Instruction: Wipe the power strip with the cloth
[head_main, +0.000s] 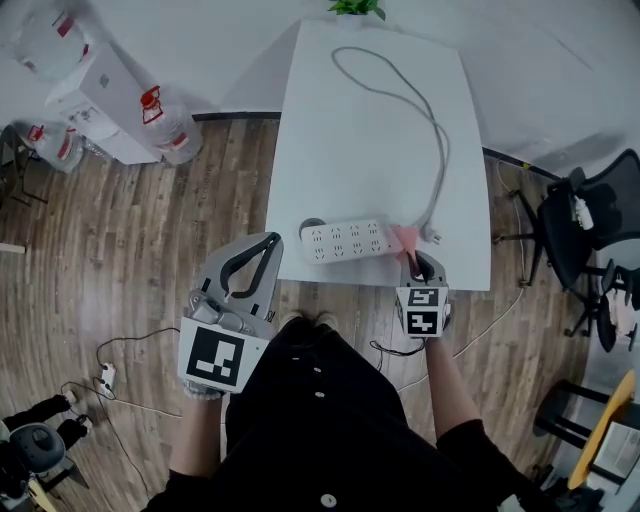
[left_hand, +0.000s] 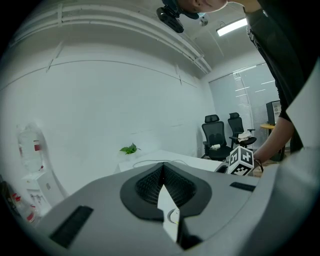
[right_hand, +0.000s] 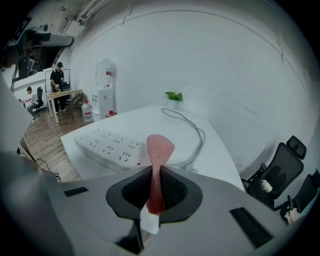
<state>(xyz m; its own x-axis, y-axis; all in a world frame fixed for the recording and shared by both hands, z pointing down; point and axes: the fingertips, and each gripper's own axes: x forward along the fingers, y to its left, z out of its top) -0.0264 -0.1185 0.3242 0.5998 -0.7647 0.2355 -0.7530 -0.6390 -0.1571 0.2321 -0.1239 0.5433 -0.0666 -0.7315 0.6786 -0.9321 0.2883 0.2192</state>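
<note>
Right gripper (head_main: 413, 262), jaws clamped on pink cloth (head_main: 405, 238), at right end of power strip (head_main: 345, 241) on white table (head_main: 370, 140); left gripper (head_main: 266, 246), jaws together, beside table's near left corner.

- Bright, even indoor light; a ceiling strip lamp (left_hand: 231, 27) glows overhead.
- Soft, faint shadows on the white counter (head_main: 372, 150).
- Both claw views bend strongly, with black vignetted corners.
- Mostly sharp.

white table (head_main: 350, 120), power strip (head_main: 346, 241), cord (head_main: 420, 110)
</note>
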